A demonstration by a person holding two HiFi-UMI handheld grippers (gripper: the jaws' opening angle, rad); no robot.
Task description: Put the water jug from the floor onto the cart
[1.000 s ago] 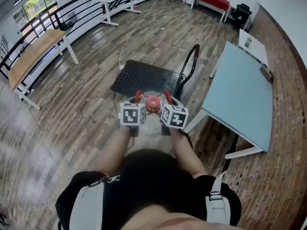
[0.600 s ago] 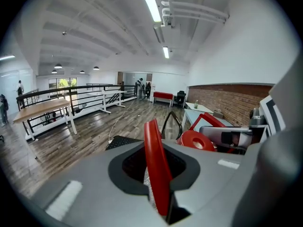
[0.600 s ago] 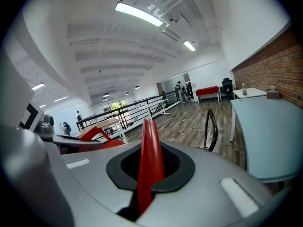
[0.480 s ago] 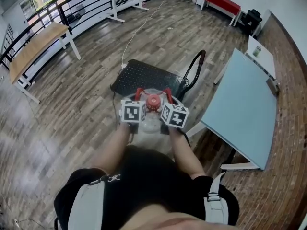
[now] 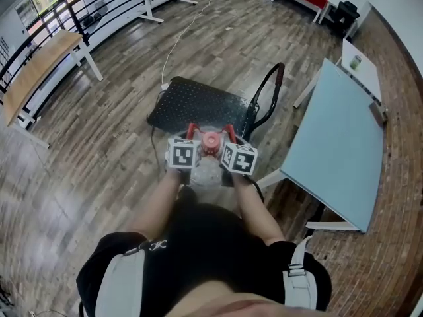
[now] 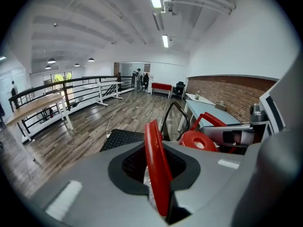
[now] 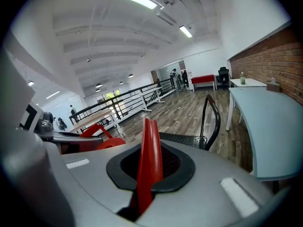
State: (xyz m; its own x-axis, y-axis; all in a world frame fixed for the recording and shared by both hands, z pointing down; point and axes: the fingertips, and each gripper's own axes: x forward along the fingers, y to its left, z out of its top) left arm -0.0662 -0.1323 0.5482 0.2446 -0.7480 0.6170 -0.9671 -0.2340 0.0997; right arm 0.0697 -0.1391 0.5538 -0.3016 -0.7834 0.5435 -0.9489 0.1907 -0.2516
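Observation:
The water jug (image 5: 202,174) is clear with a red cap (image 5: 211,140) and two red loop handles, and it hangs just short of the near edge of the black cart (image 5: 198,105). My left gripper (image 5: 191,133) is shut on the left red handle (image 6: 155,148), which stands upright between its jaws. My right gripper (image 5: 229,134) is shut on the right red handle (image 7: 150,150) in the same way. The cap (image 6: 198,140) shows to the right in the left gripper view. The cart's black push handle (image 5: 272,88) rises at its right end. My body hides the jug's lower part.
A light blue table (image 5: 340,134) stands close on the right, its white legs near my right arm. A wooden desk (image 5: 39,61) and a black railing (image 5: 99,8) line the left side. A white cable (image 5: 177,43) runs across the wood floor beyond the cart.
Both grippers have carried the jug forward toward the cart and a little lower. Their hold on the red handles is unchanged.

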